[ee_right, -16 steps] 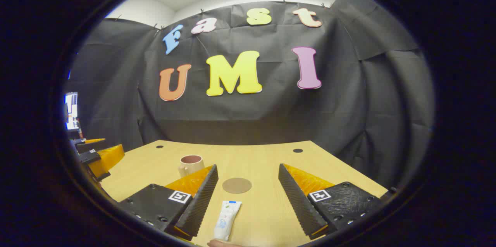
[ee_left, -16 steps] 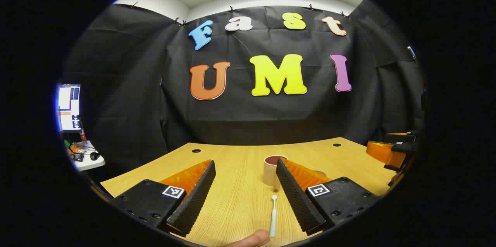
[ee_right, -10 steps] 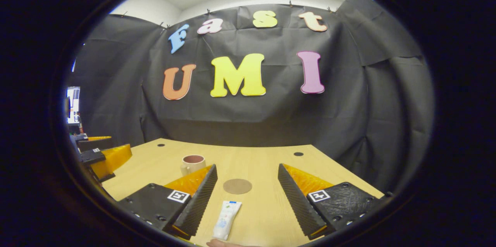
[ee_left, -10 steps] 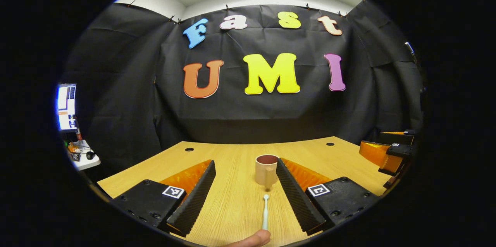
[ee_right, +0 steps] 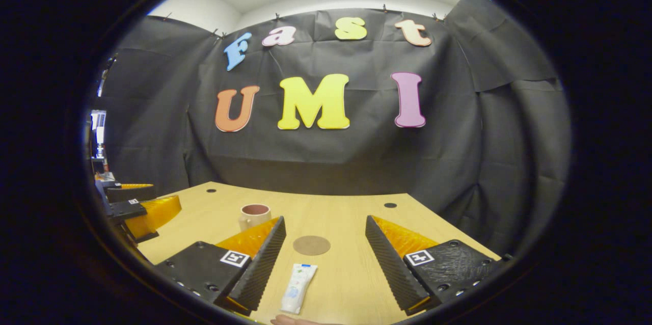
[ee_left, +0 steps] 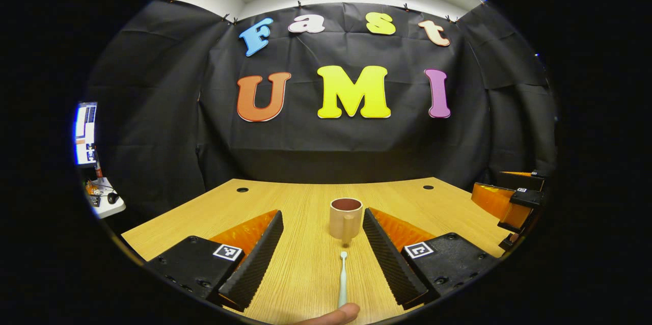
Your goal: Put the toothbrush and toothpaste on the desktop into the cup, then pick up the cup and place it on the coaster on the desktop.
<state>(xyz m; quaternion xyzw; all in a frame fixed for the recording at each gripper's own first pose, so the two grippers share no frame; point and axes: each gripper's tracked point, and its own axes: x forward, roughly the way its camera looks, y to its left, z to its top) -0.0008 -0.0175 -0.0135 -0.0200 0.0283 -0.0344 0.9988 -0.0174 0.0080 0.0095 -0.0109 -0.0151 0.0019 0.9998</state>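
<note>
A pale toothbrush [ee_left: 343, 279] lies on the wooden desk between the wide-apart fingers of my left gripper [ee_left: 323, 223], head pointing at a beige cup [ee_left: 346, 218] with a dark inside that stands just beyond. My right gripper [ee_right: 326, 228] is open too, and a white toothpaste tube [ee_right: 299, 287] lies flat between its fingers near the desk's front. A round brown coaster [ee_right: 311, 245] sits on the desk past the tube. The cup [ee_right: 253, 215] stands left of the coaster, partly behind my right gripper's left finger. Nothing is held.
The right gripper [ee_left: 509, 200] shows at the desk's right edge in the left gripper view; the left gripper [ee_right: 137, 208] shows at the left edge in the right gripper view. A fingertip [ee_left: 333, 315] pokes in at the bottom. A side table with a screen [ee_left: 86, 134] stands far left.
The left gripper has swung right, so the toothbrush and cup now sit more centred between its fingers. The right gripper view has barely shifted; the tube and coaster lie as before.
</note>
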